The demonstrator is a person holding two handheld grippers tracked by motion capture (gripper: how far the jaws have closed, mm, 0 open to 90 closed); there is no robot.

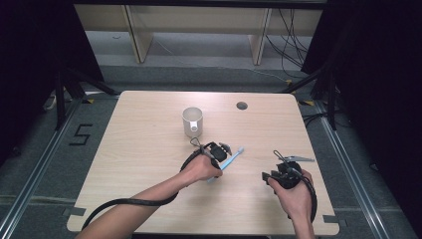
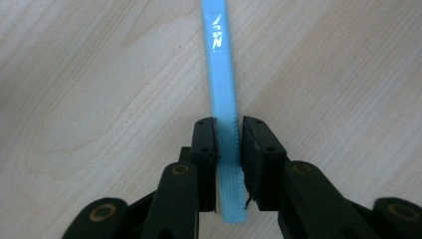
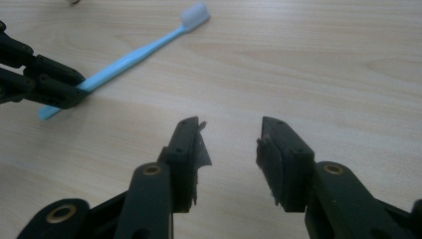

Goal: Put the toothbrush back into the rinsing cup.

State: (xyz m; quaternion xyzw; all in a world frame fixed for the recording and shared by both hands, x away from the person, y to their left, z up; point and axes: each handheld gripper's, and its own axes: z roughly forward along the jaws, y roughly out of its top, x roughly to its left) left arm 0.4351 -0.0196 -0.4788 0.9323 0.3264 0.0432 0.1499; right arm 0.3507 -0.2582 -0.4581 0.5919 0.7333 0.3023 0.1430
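- The left tongs (image 2: 229,144) were closed on the light blue toothbrush (image 2: 222,99), the flat black jaws pressing its handle from both sides close to the blunt tail end.
- In the left gripper view the handle looked like smooth, slightly glossy plastic with fine ribbing along one edge; white lettering was printed near the top of it, too blurred to read.
- The jaws themselves were matte black, blocky pads on jointed links with brass-coloured rivets.
- In the right gripper view the toothbrush (image 3: 124,59) lay low along the worktop (image 3: 308,74), a slim straight handle narrowing to a small head of white bristles that pointed away from the left tongs (image 3: 74,92).
- The right tongs (image 3: 231,149) were open and held nothing; worn, frayed padding showed on the inner faces of the two jaws, with bare wood between them.
- From the high view, the left tongs (image 1: 219,157) sat near the middle of the worktop (image 1: 139,149), with the toothbrush (image 1: 230,160) slanting up to the right; the right tongs (image 1: 271,177) rested well apart, toward the near right edge.
- A black cable trailed from each gripper along the forearm.
- A cream, cylindrical mug (image 1: 192,122) with a handle stood upright just behind the left tongs.
- The worktop was pale wood-grain laminate with rounded corners and a round cable hole (image 1: 242,105) near its far edge.
- On the grey floor to the left, a "5" (image 1: 81,134) was marked in black tape.
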